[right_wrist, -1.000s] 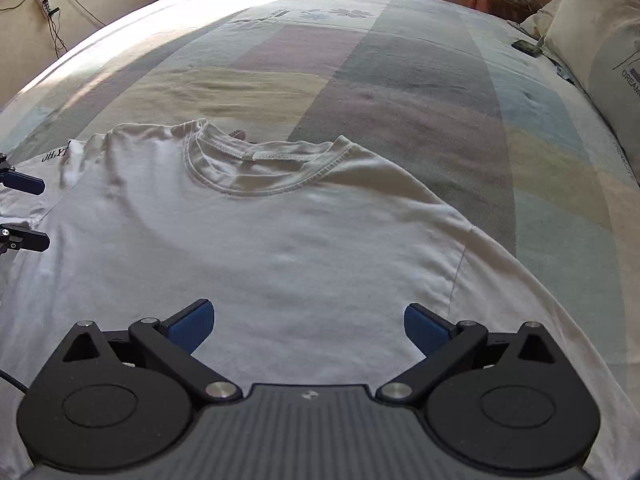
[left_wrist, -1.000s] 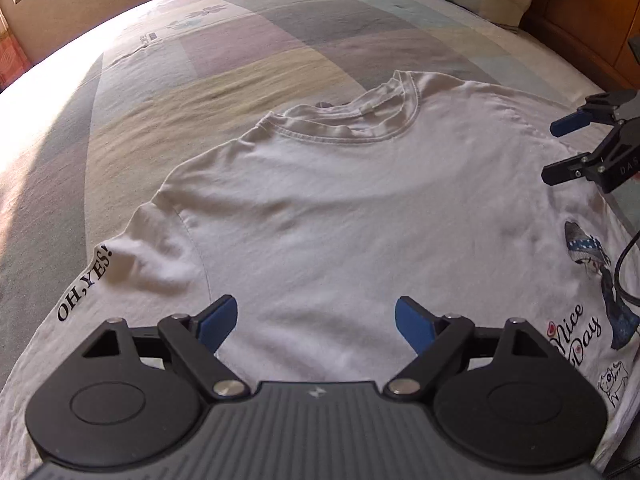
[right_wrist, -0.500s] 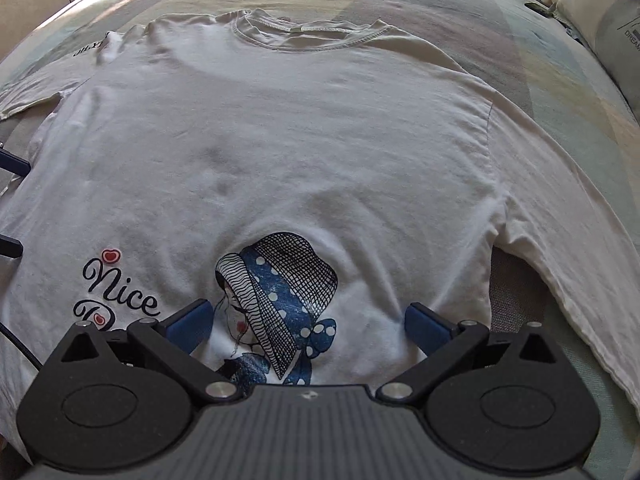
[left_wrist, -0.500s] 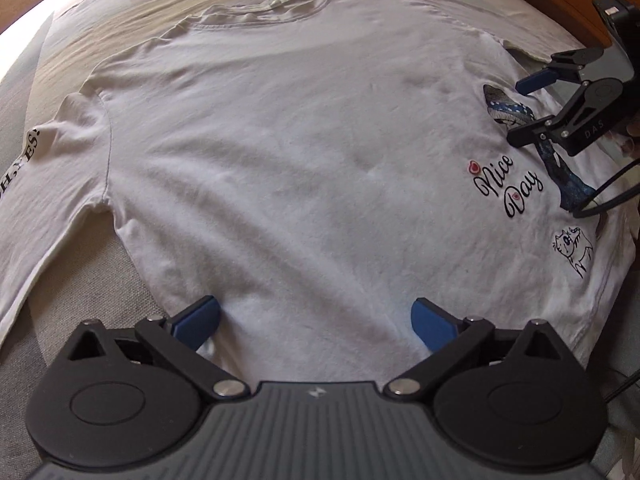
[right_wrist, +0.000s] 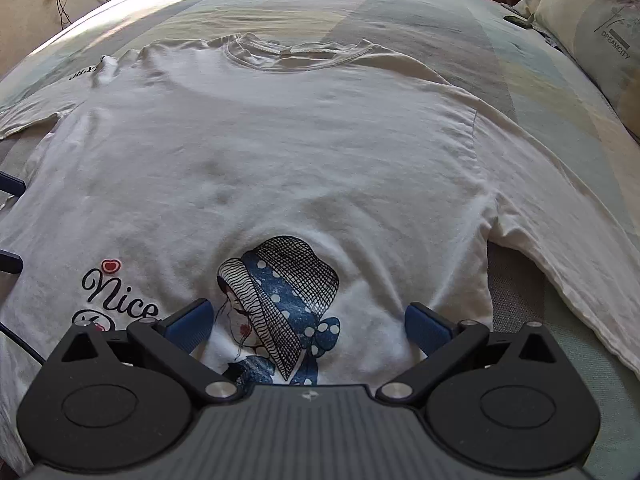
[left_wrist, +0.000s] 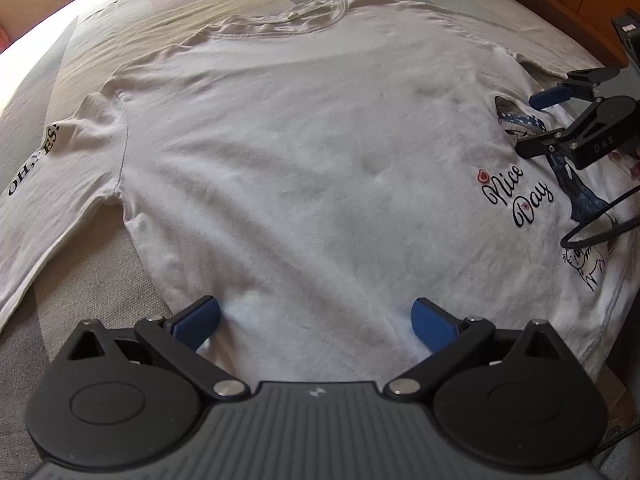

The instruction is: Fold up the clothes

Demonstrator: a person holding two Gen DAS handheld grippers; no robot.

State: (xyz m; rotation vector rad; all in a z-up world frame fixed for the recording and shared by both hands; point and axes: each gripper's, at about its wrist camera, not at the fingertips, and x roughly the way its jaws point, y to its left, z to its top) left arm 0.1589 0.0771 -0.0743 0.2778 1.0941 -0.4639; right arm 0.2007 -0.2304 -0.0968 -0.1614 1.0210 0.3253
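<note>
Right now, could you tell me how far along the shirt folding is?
Done: the white long-sleeved T-shirt is spread flat on the bed. In hand: left gripper and right gripper are open over its hem end, gripping nothing. Left: every fold.

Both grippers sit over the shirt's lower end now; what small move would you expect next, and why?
Probably lower and close both on the hem. The left gripper and right gripper stand open over the lower end of the white shirt, which lies flat, unfolded, with nothing pinched yet.

shirt (right_wrist: 280, 152) flat on bed (right_wrist: 440, 20), collar at far end; pillow (right_wrist: 592, 32) at far right
</note>
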